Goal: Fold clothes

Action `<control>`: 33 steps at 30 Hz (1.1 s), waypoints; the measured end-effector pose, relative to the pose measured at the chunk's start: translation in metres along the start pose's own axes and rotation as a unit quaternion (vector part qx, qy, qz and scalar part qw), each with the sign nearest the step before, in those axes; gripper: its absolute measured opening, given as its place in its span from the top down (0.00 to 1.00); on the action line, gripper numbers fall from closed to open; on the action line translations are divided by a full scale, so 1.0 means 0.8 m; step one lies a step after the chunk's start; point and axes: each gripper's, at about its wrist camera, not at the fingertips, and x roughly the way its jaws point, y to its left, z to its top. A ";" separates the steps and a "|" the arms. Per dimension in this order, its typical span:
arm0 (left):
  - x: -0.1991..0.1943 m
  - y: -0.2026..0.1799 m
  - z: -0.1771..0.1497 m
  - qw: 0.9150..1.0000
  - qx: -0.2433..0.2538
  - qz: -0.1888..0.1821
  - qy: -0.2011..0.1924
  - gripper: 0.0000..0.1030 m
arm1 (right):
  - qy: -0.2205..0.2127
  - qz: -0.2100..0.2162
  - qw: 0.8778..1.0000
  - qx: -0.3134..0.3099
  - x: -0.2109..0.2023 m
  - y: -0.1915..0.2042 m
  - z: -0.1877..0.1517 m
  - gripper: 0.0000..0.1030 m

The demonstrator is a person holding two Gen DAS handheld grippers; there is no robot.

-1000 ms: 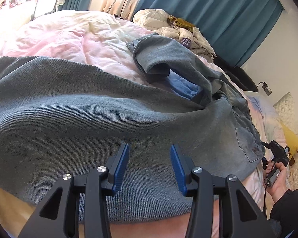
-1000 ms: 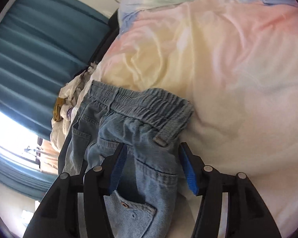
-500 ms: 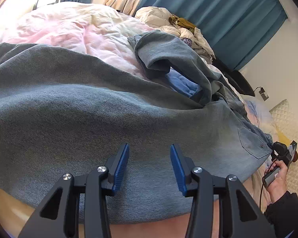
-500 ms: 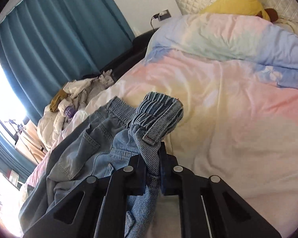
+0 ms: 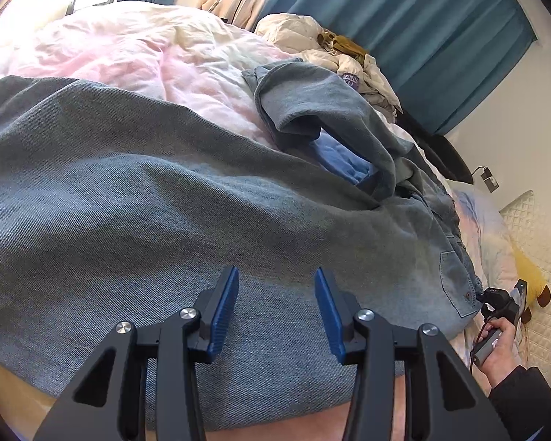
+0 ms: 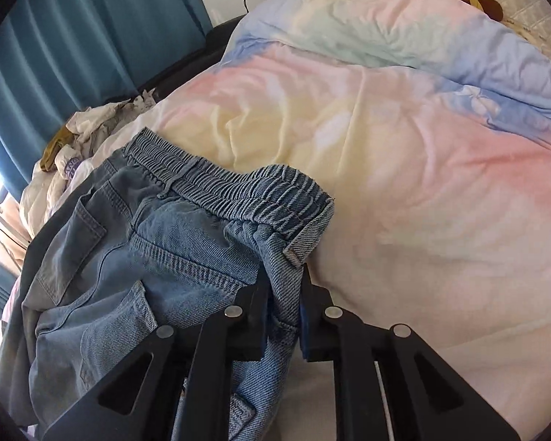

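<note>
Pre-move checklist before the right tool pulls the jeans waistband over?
1. Right tool shut on jeans near the waistband corner: ok.
2. Left tool open over the leg, gripping nothing: not ok if it should pin the fabric.
3. Jeans flat: not ok, far leg is bunched.
4. Duvet beside the waistband bare: ok.
5. Grip catches all denim layers: cannot tell.

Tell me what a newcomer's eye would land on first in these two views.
First, the jeans: grey-blue denim fills the left wrist view, spread under the open left gripper. In the right wrist view, the right gripper is shut on the jeans just below the elastic waistband, at its right end. Behind lies the pastel duvet in pink, yellow and blue, with teal curtains at upper left.
</note>
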 end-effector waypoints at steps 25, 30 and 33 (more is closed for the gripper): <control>-0.034 0.032 0.052 0.997 -0.022 0.059 -0.053 0.57 | -0.046 0.313 0.900 -0.300 -0.206 0.295 -0.135 0.41; -0.039 0.048 0.052 0.997 -0.044 0.048 -0.049 0.57 | -0.009 0.382 0.845 -0.374 -0.221 0.410 -0.235 0.34; -0.038 0.047 0.053 0.997 -0.019 0.062 -0.049 0.57 | 0.019 0.391 0.831 -0.396 -0.212 0.471 -0.286 0.33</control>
